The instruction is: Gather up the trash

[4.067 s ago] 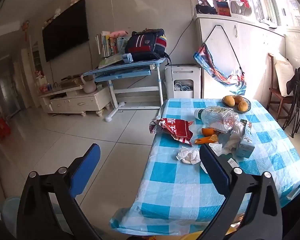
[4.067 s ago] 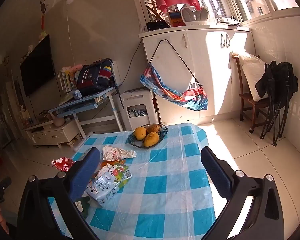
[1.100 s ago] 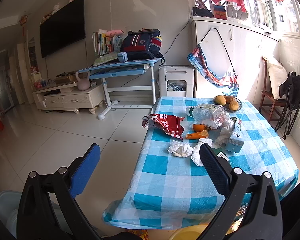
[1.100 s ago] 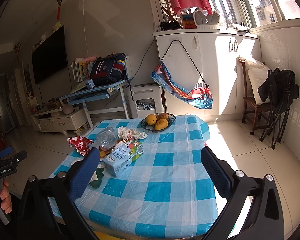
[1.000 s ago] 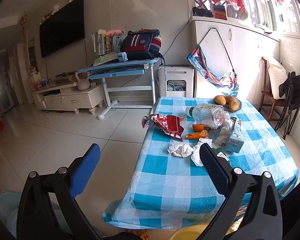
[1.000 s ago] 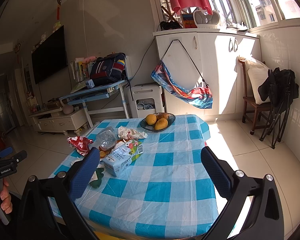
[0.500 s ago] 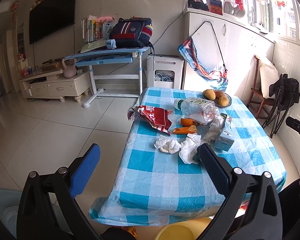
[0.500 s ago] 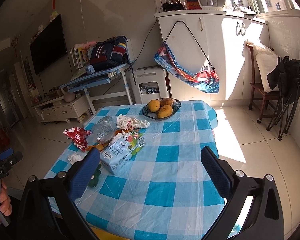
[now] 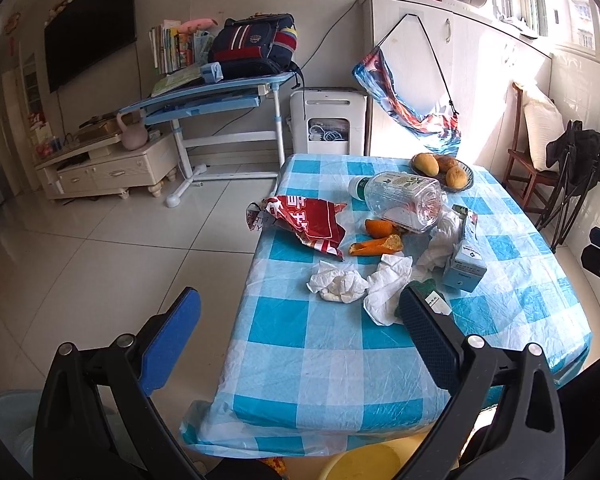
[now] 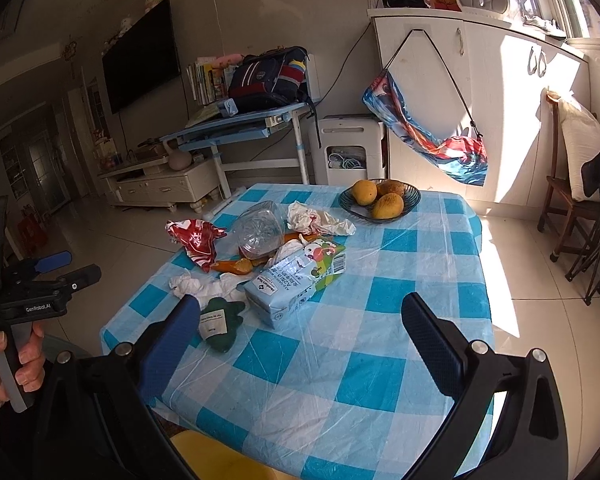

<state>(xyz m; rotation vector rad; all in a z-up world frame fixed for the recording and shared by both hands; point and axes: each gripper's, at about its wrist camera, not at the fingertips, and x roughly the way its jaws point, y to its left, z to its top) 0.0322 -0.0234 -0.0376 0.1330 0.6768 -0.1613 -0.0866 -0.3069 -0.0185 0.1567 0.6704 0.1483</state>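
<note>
Trash lies on a blue-checked table: a red snack wrapper, a clear plastic bottle on its side, orange peels, crumpled tissues, a milk carton and a dark green packet. My left gripper is open and empty, above the table's near left edge. My right gripper is open and empty, over the near part of the table, with the carton and wrapper ahead of it.
A bowl of mangoes stands at the table's far end. A yellow bin rim shows below the near edge. A blue desk, a white appliance and a chair stand around the table.
Both grippers have moved closer to the table and tilted down toward it. Both stay open and empty.
</note>
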